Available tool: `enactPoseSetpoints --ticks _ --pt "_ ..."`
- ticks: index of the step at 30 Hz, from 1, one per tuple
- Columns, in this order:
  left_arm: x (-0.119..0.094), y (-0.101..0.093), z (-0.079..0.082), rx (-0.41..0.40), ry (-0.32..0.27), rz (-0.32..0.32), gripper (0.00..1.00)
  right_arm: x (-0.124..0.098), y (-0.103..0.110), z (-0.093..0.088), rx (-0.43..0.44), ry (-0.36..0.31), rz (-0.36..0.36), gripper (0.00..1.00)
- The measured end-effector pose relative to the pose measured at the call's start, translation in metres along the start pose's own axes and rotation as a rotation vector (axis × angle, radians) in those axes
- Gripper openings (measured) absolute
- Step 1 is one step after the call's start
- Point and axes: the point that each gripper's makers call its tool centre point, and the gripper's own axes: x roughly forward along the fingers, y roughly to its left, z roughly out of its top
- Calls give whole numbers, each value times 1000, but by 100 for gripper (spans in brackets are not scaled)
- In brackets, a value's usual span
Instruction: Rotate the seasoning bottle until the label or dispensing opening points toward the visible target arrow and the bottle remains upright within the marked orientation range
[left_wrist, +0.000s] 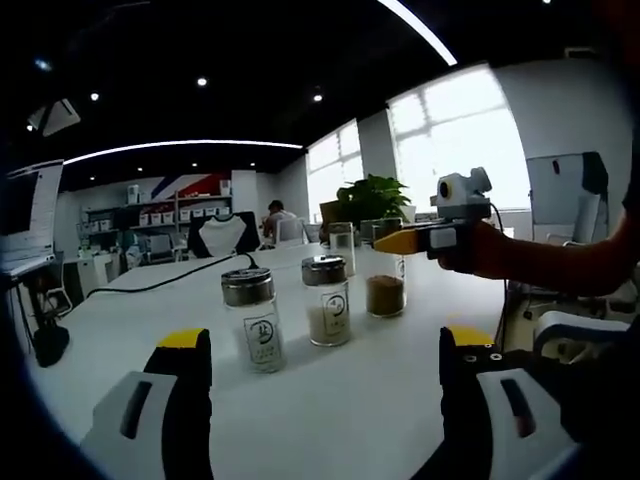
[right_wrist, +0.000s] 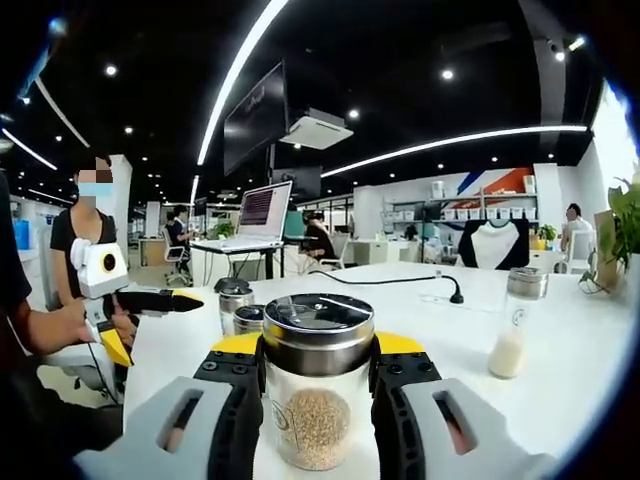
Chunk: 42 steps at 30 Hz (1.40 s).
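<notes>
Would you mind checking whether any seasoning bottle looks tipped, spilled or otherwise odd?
Nothing stands out: the seasoning bottles stand upright on the white table, lids on, no spill. The right gripper clamps one brown-filled bottle.
</notes>
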Motion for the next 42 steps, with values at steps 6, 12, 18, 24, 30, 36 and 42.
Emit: enactPoseSetpoints --ticks 6,12,18,24,30,36,42 --pt "2 0 -4 -6 8 -2 100 1 0 -1 -24 -14 -21 39" --pt "3 1 -3 -10 4 -2 100 1 0 -1 -30 -26 -23 39" --pt "2 0 -3 -12 3 -2 100 2 -1 -1 -29 -29 -16 39" --pt "2 -2 -2 -5 5 -7 100 6 -2 0 -24 -25 33 39" --pt "1 -1 0 -4 0 1 100 6 -1 -1 -30 -13 -14 39" --pt "-1 -1 4 0 -8 7 100 7 -5 0 -38 -27 -45 40" --pt "-2 -1 7 -1 -16 9 100 -2 -2 11 -98 -48 -47 61"
